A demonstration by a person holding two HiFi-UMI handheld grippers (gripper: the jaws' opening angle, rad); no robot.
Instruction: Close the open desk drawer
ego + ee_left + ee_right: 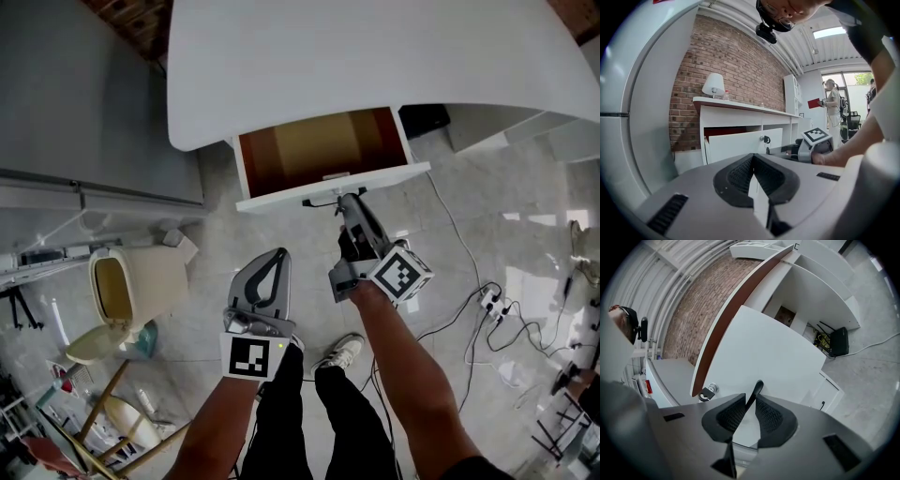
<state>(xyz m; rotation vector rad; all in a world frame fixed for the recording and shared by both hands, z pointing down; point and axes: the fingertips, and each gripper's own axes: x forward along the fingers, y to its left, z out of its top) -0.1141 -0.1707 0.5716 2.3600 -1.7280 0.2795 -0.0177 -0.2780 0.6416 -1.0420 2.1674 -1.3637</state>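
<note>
The white desk (375,56) has one drawer (319,145) pulled out, its brown inside bare. A thin black handle (330,201) sits on the white drawer front (281,194). My right gripper (349,199) reaches level to that front. In the right gripper view, my right gripper (751,397) is shut on the handle (758,386), with the drawer front (773,352) just behind. A lock with a key tag (708,391) sits beside it. My left gripper (278,253) hangs back from the drawer, shut and empty. In its own view, my left gripper (753,157) faces the drawer front (736,144).
A cream bin (127,286) with its lid open stands on the floor at the left, below a grey cabinet (84,103). A power strip (491,300) and cables lie at the right. A black box (424,119) sits under the desk. The person's shoe (342,354) is below the grippers.
</note>
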